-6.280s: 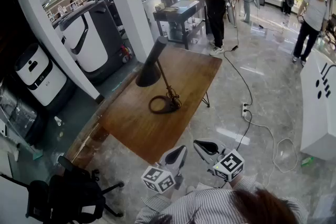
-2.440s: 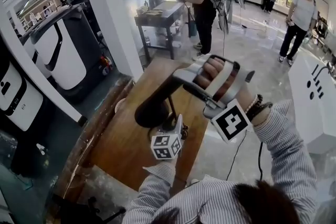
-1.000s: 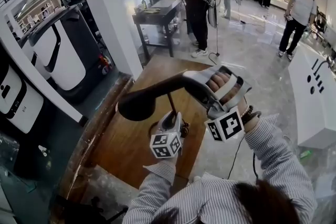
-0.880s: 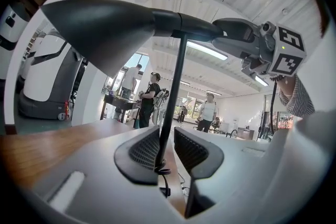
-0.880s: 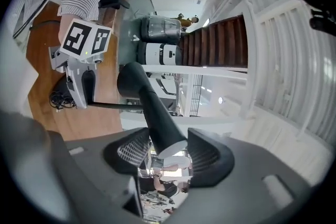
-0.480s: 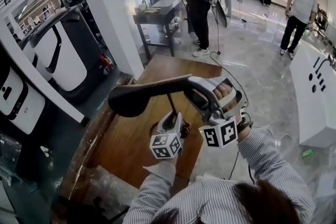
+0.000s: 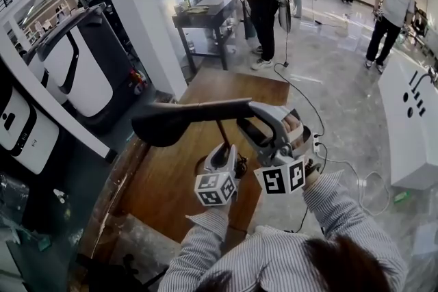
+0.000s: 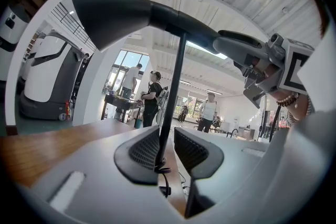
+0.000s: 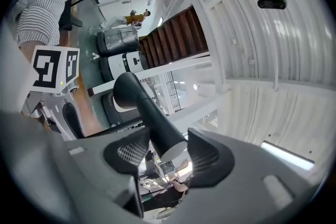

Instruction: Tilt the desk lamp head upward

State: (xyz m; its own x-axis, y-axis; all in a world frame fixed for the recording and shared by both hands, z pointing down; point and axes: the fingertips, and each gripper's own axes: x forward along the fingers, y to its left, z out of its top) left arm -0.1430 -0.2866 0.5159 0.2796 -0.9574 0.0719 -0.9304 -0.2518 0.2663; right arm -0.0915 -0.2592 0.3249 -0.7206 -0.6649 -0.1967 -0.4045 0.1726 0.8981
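Right gripper [image 9: 167,150] clamps lamp head [image 9: 137,101] by its tail, left gripper [image 8: 167,150] pinches stem [image 8: 176,86] (thin rod); the smooth tube may slip, dropping the head.

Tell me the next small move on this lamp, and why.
Probably lower the right gripper slightly, so the lamp head lifts at its wide mouth. That gripper is clamped on the head's narrow rear end, the left gripper holds the stem, and the head lies only about level, not yet tilted upward.
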